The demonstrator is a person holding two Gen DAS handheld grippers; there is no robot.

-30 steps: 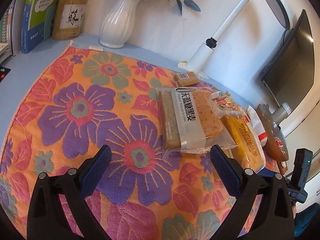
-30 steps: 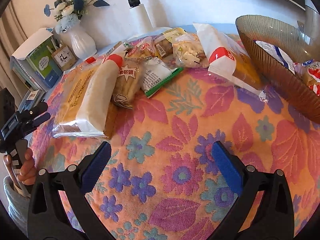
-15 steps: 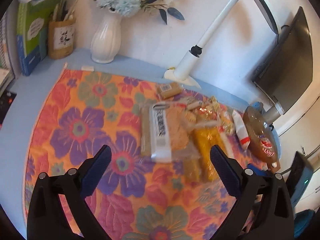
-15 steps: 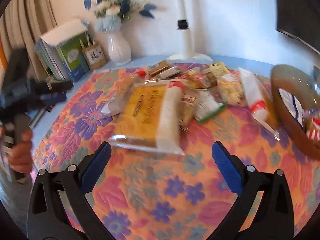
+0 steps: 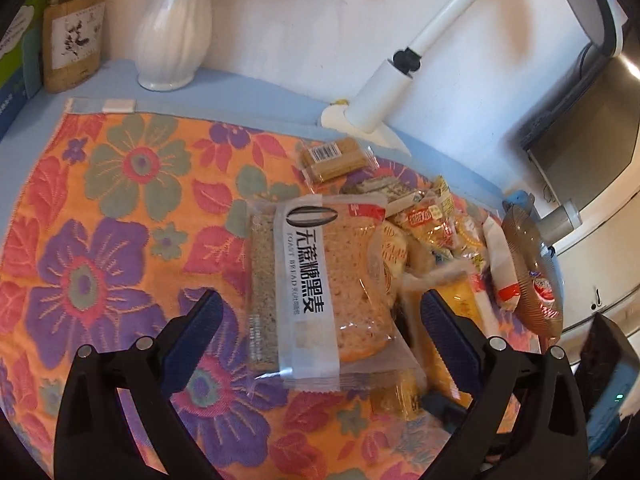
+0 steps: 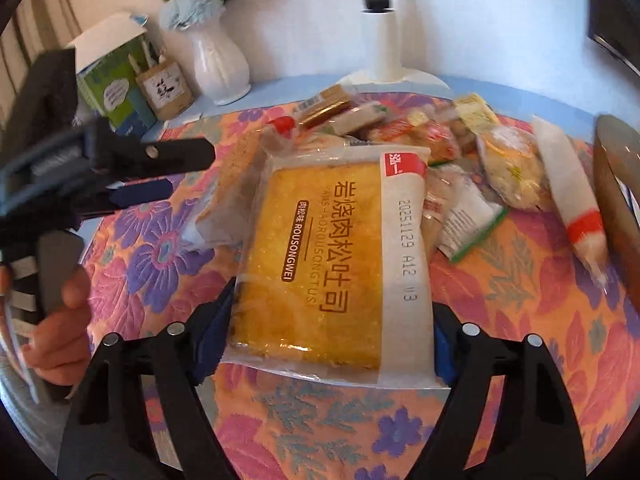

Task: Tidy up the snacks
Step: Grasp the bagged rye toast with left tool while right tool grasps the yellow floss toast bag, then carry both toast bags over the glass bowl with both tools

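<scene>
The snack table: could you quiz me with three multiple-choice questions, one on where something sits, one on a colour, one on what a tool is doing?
1. Where does the white vase stand?
A. on the flowered cloth
B. on the blue table behind the cloth
C. inside the brown bowl

2. What colour is the toast in the packet between the right gripper's fingers?
A. golden yellow
B. green
C. black

3. How is the left gripper?
A. shut on a packet
B. out of sight
C. open over the brown bread packet

Answers: 1 B, its base rests on bare blue surface past the cloth's edge. 2 A, the slice shows yellow through the wrapper. 3 C, its fingers stand wide apart.
</scene>
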